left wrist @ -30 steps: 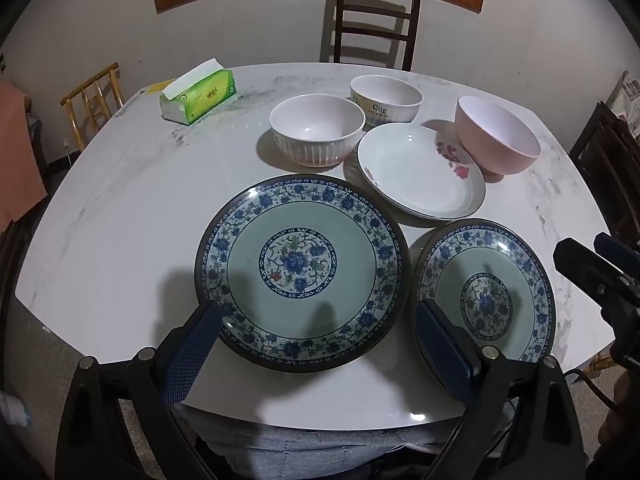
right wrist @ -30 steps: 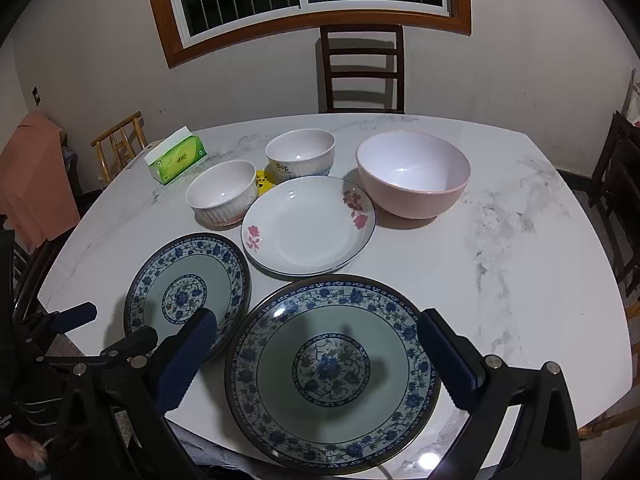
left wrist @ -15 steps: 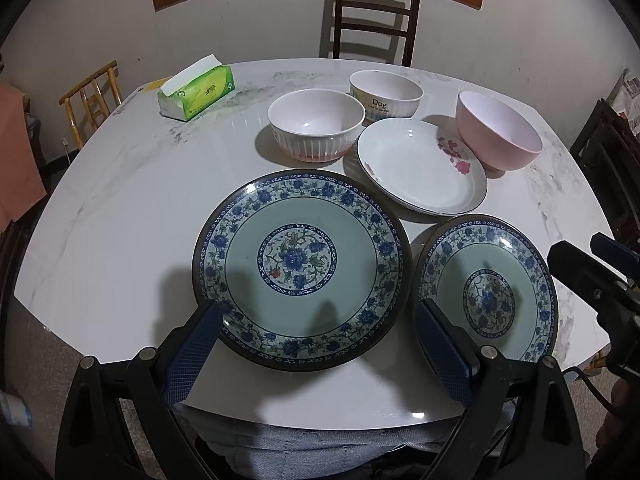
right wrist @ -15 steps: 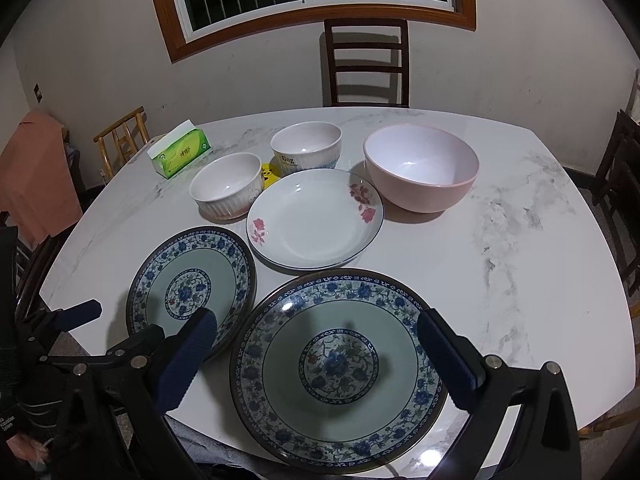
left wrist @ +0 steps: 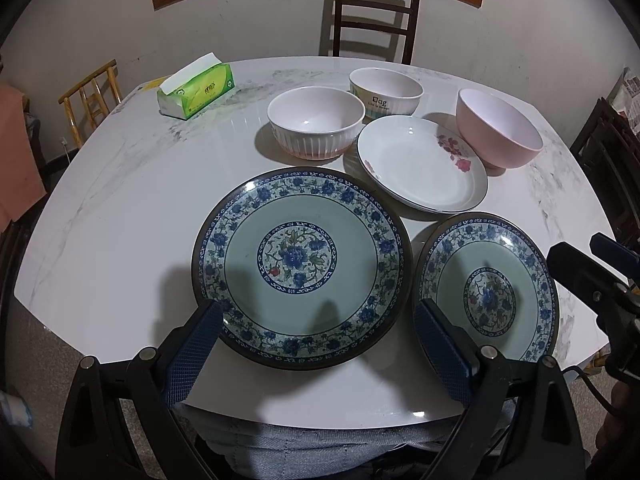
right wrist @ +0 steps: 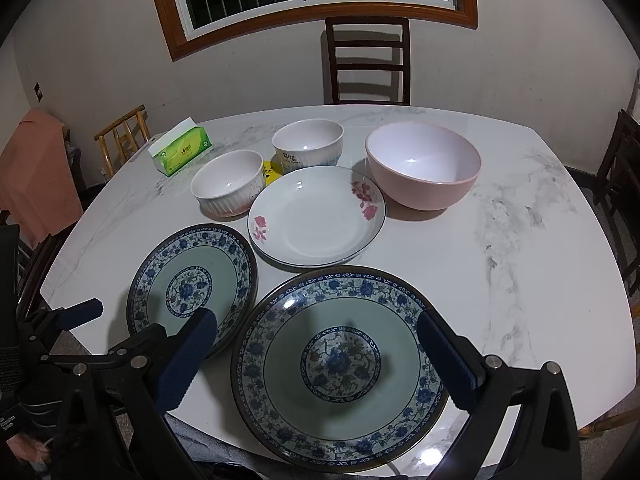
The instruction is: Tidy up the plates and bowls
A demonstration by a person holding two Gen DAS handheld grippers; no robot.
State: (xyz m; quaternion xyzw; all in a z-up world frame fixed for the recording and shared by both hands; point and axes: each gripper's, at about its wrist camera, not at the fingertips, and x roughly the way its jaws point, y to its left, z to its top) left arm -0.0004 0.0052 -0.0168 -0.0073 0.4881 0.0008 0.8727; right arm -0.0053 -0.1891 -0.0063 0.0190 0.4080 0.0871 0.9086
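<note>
From the left wrist camera, the left gripper (left wrist: pixel 316 344) hung above the near edge of the marble table (left wrist: pixel 120 200), its two blue-padded fingers spread wide and holding nothing. One blue-patterned plate (left wrist: pixel 302 266) lay flat just ahead of it, between the lines of the two fingers, which suggested it was the piece this hand meant to take. The other blue-patterned plate (left wrist: pixel 486 294) lay to the right of the right-hand finger, its rim close against the first. Further ahead stood a ribbed bowl (left wrist: pixel 316 128), a printed bowl (left wrist: pixel 386 92) behind it, a white flowered plate (left wrist: pixel 422 164) and a pink bowl (left wrist: pixel 498 132) ahead and to the right. A tissue box (left wrist: pixel 196 90) sat far ahead to the left. At the right edge the right gripper's fingers (left wrist: pixel 580 276) poked into view.

From the right wrist camera, the right gripper (right wrist: pixel 316 352) also stood wide open and empty, directly over the near blue-patterned plate (right wrist: pixel 340 360), which lay between its fingers. The second patterned plate (right wrist: pixel 192 284) lay ahead to the left, the white flowered plate (right wrist: pixel 316 216) straight ahead, the pink bowl (right wrist: pixel 422 170) ahead to the right, and the ribbed bowl (right wrist: pixel 228 188) and printed bowl (right wrist: pixel 308 148) beyond. The left gripper (right wrist: pixel 80 312) showed low on the left. All the crockery lay single and unstacked, so I judged the sorting had not started, each hand lined up on a plate.
</note>
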